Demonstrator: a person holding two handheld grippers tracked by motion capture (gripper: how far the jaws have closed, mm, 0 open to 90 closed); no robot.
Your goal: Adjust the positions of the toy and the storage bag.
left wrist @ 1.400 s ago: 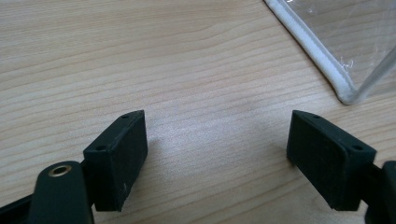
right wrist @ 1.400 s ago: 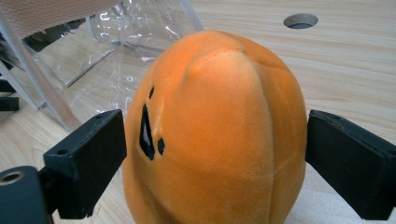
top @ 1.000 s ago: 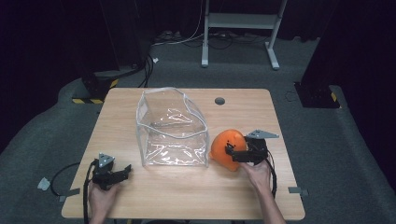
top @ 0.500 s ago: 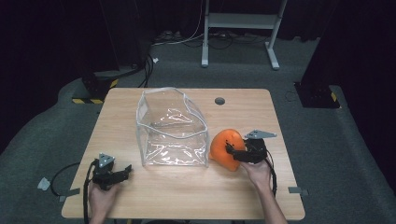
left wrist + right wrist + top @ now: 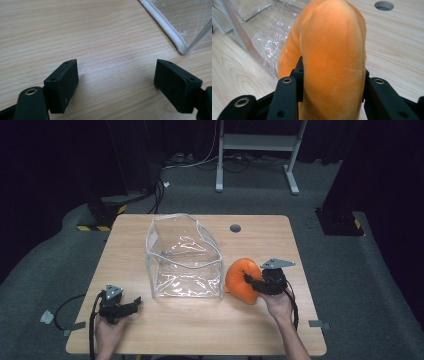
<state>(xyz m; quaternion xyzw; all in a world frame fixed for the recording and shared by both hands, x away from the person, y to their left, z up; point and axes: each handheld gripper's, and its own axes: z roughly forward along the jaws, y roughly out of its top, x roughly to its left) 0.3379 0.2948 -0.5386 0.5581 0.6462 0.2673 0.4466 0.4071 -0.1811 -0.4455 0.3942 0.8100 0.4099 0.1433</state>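
Dark floor rings our table point(image 5: 200, 330), where our right gripper point(image 5: 252, 284) pinches the plush point(image 5: 239, 279) right of centre beside the bag point(image 5: 182, 262), our left gripper point(image 5: 131, 305) gapes, and plush may snag the bag's rim.

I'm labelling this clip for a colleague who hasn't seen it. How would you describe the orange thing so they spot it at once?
Start at the wooden table and find the clear plastic bag standing open near its middle. Just to the bag's right, the right gripper is shut on a soft orange plush object. It is the one brightly coloured, fuzzy thing on the table; the left gripper sits open with nothing in it.
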